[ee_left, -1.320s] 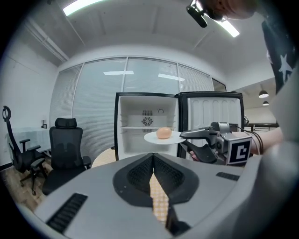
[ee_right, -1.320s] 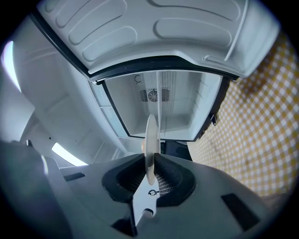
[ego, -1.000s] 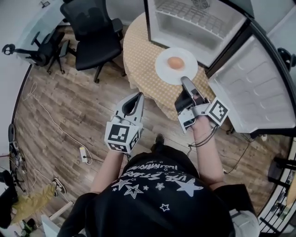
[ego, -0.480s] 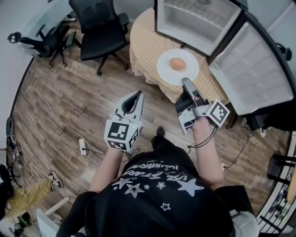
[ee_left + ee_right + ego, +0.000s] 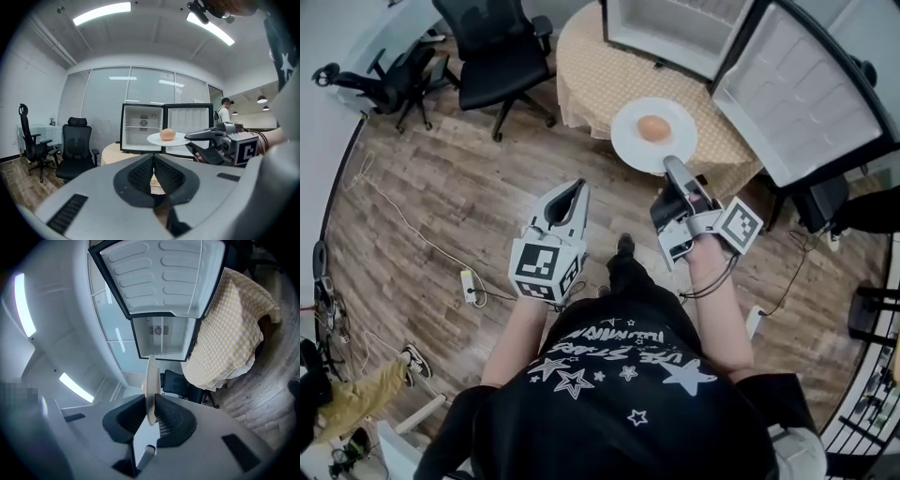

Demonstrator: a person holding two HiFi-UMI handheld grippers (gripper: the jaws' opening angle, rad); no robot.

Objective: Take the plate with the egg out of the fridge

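Observation:
A white plate [image 5: 630, 141] with a brown egg [image 5: 652, 127] on it hangs level in the air, outside the open fridge [image 5: 670, 28]. My right gripper [image 5: 668, 169] is shut on the plate's near rim. The right gripper view shows the plate [image 5: 151, 380] edge-on between the pads of my right gripper [image 5: 151, 412]. My left gripper [image 5: 573, 192] is shut on nothing, level with the right one and to its left. From the left gripper view, past the closed tips of my left gripper [image 5: 153, 158], the plate [image 5: 154, 139], the egg [image 5: 167, 134] and my right gripper [image 5: 190, 137] show in front of the fridge [image 5: 142, 128].
The fridge stands on a round table with a yellow checked cloth [image 5: 591, 70], and its door [image 5: 797, 80] is swung wide to the right. A black office chair [image 5: 497, 52] and a second chair [image 5: 384, 80] stand at the left. Cables [image 5: 422, 248] lie on the wooden floor.
Both grippers and the person have drawn back from the fridge, which now sits farther up in the head view. The plate with the egg has come along in the right gripper.

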